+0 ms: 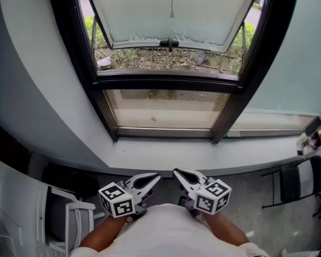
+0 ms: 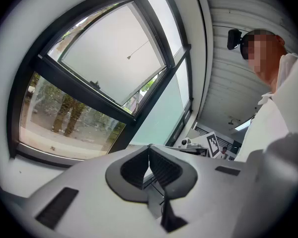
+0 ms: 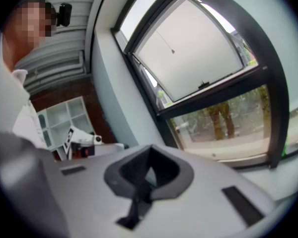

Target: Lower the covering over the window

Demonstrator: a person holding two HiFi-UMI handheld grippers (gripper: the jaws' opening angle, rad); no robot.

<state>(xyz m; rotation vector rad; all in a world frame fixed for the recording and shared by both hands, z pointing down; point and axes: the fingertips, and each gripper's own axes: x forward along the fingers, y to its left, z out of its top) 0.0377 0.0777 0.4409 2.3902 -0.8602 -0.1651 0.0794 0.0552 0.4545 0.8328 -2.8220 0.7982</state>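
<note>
A white roller blind (image 1: 150, 9) covers the upper pane of the black-framed window (image 1: 166, 83). Its bottom bar sits a little above the frame's cross rail, and a thin pull cord (image 1: 172, 14) hangs in front of it. Below the bar, clear glass shows plants and ground outside. The blind (image 2: 114, 53) and cord (image 2: 128, 57) also show in the left gripper view, and the blind (image 3: 188, 53) and cord (image 3: 173, 51) in the right gripper view. My left gripper (image 1: 157, 177) and right gripper (image 1: 176, 172) are both shut and empty. They are held close to the person's body, well below the window sill (image 1: 176, 155).
A white shelf unit (image 1: 21, 208) stands at the lower left, below the sill. A black chair (image 1: 297, 181) is at the lower right, with small items (image 1: 312, 140) on a ledge above it. The person's white shirt (image 1: 166, 234) fills the bottom edge.
</note>
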